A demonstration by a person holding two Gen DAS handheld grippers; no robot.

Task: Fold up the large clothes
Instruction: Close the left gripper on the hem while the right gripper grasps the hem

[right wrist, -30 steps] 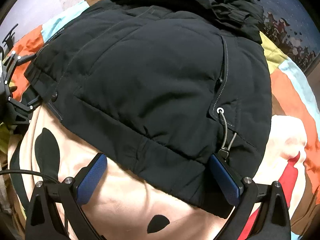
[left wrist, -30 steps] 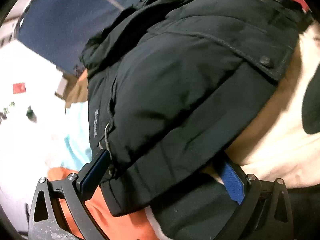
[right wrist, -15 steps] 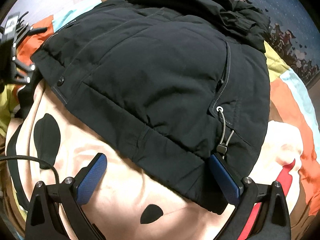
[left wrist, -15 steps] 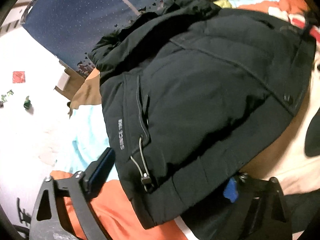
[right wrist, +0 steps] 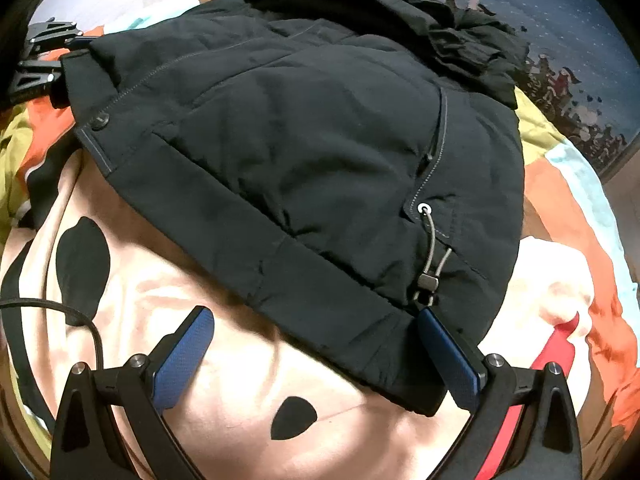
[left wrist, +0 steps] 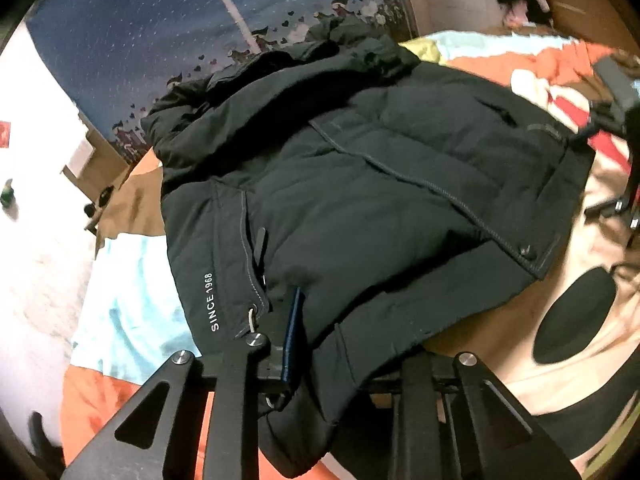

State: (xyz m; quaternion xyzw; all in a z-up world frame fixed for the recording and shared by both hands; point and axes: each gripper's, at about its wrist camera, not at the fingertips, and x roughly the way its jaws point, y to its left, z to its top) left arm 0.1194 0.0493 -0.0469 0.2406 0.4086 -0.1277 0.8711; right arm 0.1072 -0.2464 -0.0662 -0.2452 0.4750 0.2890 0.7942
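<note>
A black padded jacket lies on a bed, its hood toward the starry blue headboard. It also fills the right wrist view. My left gripper is shut on the jacket's hem corner by the "SINCE 1968" print; one blue pad shows, the other is hidden under cloth. My right gripper is open, its jaws wide apart at the other end of the hem, the right pad touching the hem by the drawstring toggle. The left gripper shows at the far left of the right wrist view.
The bedspread is peach with black spots, with orange, light blue and yellow patches. A black cable lies on it at the left. A white wall is to the left, and furniture stands beyond the bed.
My left gripper has closed on the hem corner and drawn back, so more of the jacket shows. My right gripper has stayed open at the hem, barely shifted.
</note>
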